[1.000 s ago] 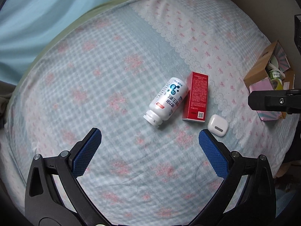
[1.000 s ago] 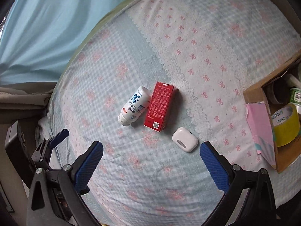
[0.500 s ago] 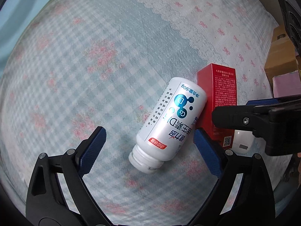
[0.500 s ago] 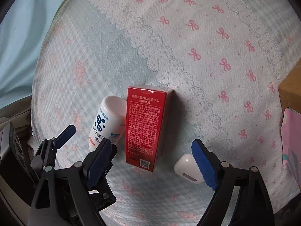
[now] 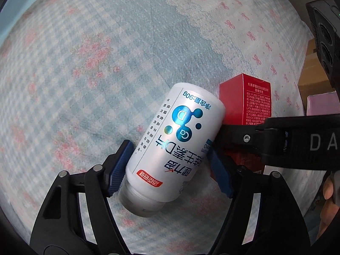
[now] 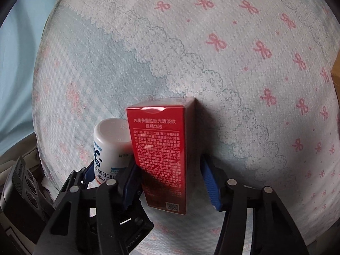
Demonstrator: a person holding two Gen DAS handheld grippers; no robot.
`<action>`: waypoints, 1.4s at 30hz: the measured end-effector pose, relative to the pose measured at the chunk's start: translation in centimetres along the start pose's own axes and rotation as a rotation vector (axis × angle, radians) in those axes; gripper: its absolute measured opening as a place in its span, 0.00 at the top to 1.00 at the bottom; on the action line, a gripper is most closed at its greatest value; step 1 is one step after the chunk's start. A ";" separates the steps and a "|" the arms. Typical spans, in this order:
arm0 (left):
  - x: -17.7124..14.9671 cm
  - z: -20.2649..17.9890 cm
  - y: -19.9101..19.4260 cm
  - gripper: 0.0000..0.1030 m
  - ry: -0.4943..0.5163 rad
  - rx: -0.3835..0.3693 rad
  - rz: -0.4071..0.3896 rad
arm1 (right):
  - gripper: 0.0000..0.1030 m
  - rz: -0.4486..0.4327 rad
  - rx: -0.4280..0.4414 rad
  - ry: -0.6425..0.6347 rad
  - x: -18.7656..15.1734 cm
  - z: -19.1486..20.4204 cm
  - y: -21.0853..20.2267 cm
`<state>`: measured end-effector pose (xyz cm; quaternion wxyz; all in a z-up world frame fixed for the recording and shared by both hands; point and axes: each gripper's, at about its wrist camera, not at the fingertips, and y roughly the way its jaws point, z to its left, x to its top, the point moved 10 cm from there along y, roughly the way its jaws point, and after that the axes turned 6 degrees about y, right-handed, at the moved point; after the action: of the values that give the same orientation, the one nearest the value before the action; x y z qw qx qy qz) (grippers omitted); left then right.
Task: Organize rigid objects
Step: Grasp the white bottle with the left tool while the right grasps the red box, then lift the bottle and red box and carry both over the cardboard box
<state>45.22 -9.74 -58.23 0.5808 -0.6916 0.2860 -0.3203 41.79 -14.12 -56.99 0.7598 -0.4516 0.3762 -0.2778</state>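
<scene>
A white bottle point(image 5: 176, 146) with blue print lies on the patterned bedspread point(image 5: 85, 63), cap end toward me. My left gripper point(image 5: 170, 170) is shut on it, both blue pads against its sides. A red box point(image 6: 163, 155) lies beside the bottle; it also shows in the left wrist view point(image 5: 248, 102). My right gripper point(image 6: 172, 180) straddles the red box. Its left pad touches the box; a gap remains at the right pad. The bottle's base point(image 6: 110, 136) shows left of the box.
A cardboard box point(image 5: 314, 70) with pink lining stands at the right edge of the bed. The bedspread point(image 6: 233, 42) stretches on beyond the objects. The white earbud case seen earlier is hidden.
Both grippers moved down and forward onto the objects. The left jaws closed on the white bottle. The right jaws narrowed around the red box.
</scene>
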 end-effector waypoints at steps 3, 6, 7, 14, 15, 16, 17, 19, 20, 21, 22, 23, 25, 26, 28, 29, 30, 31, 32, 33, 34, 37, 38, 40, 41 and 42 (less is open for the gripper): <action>0.6 0.1 0.2 0.40 -0.001 0.012 0.004 | 0.56 -0.012 -0.040 0.004 0.2 0.3 0.3; 1.0 -0.1 -0.1 0.42 0.004 0.008 -0.007 | 0.58 -0.020 -0.038 0.002 0.2 0.4 0.3; 1.1 0.0 -0.2 0.43 0.004 0.006 -0.013 | 0.58 -0.020 -0.032 -0.001 0.2 0.5 0.4; -0.3 1.6 -2.6 0.47 -0.052 -0.051 -0.052 | 0.59 -0.028 -0.003 -0.010 0.6 -1.3 -1.3; -0.4 1.6 -2.8 0.48 -0.064 -0.061 -0.058 | 0.60 -0.031 -0.001 -0.013 0.7 -1.3 -1.5; -0.4 1.8 -3.1 0.48 -0.077 -0.069 -0.067 | 0.60 -0.032 0.000 -0.017 0.8 -1.6 -1.8; -0.4 1.9 -3.6 0.49 -0.090 -0.078 -0.077 | 0.60 -0.031 0.001 -0.020 0.8 -1.8 -2.1; -0.5 2.1 -4.4 0.50 -0.111 -0.093 -0.098 | 0.60 -0.034 0.004 -0.024 0.9 -2.4 -2.7; -0.5 2.2 -4.7 0.50 -0.120 -0.098 -0.106 | 0.61 -0.036 0.006 -0.026 0.8 -2.4 -2.7; -0.5 2.2 -5.0 0.51 -0.125 -0.101 -0.110 | 0.61 -0.038 0.007 -0.029 0.8 -2.5 -3.0; -0.4 2.6 -4.9 0.51 -0.128 -0.104 -0.109 | 0.61 -0.039 0.007 -0.032 0.8 -2.8 -3.3; -0.6 2.7 -4.8 0.51 -0.133 -0.110 -0.097 | 0.61 -0.039 0.006 -0.035 0.8 -3.0 -3.4; -1.1 2.8 -3.9 0.50 -0.167 -0.144 -0.035 | 0.61 -0.032 0.010 -0.038 0.9 -3.5 -3.8; -1.4 2.8 -3.4 0.50 -0.181 -0.156 -0.003 | 0.61 -0.031 0.010 -0.040 0.9 -3.8 -4.0; -1.6 2.7 -2.7 0.50 -0.152 -0.128 0.032 | 0.61 -0.029 0.008 -0.050 0.9 -4.1 -4.2; -1.6 2.6 -2.5 0.50 -0.125 -0.107 0.054 | 0.61 -0.028 0.005 -0.056 0.7 -4.0 -4.1; -1.5 2.4 -2.2 0.50 -0.099 -0.089 0.081 | 0.61 -0.027 0.002 -0.063 0.5 -3.7 -3.9; -1.4 2.2 -2.0 0.50 -0.073 -0.068 0.107 | 0.61 -0.027 -0.003 -0.072 0.5 -3.6 -3.9; -1.2 2.0 -1.8 0.50 -0.048 -0.047 0.130 | 0.61 -0.029 -0.009 -0.081 0.2 -3.6 -3.8; -1.0 1.9 -1.7 0.50 -0.026 -0.030 0.151 | 0.61 -0.031 -0.015 -0.090 0.2 -3.6 -3.8; -0.7 1.8 -1.6 0.50 -0.005 -0.018 0.171 | 0.61 -0.032 -0.020 -0.098 0.1 -3.4 -3.8; 0.4 1.6 -1.4 0.49 0.054 0.026 0.206 | 0.61 -0.035 -0.032 -0.115 0.1 -3.0 -3.5; 0.7 1.5 -1.4 0.49 0.073 0.041 0.219 | 0.61 -0.035 -0.032 -0.117 0.1 -2.8 -3.4; 1.3 1.3 -1.1 0.48 0.116 0.071 0.248 | 0.61 -0.033 -0.031 -0.112 0.4 -2.4 -3.0; 1.5 1.1 -1.0 0.48 0.142 0.088 0.255 | 0.61 -0.032 -0.028 -0.107 0.5 -2.2 -2.7; 1.7 1.0 -1.1 0.48 0.172 0.102 0.252 | 0.61 -0.031 -0.026 -0.102 0.6 -2.2 -2.7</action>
<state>47.10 -10.27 -57.11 0.6243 -0.5899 0.4025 -0.3168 40.04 -16.81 -55.47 0.7677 -0.4806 0.3337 -0.2613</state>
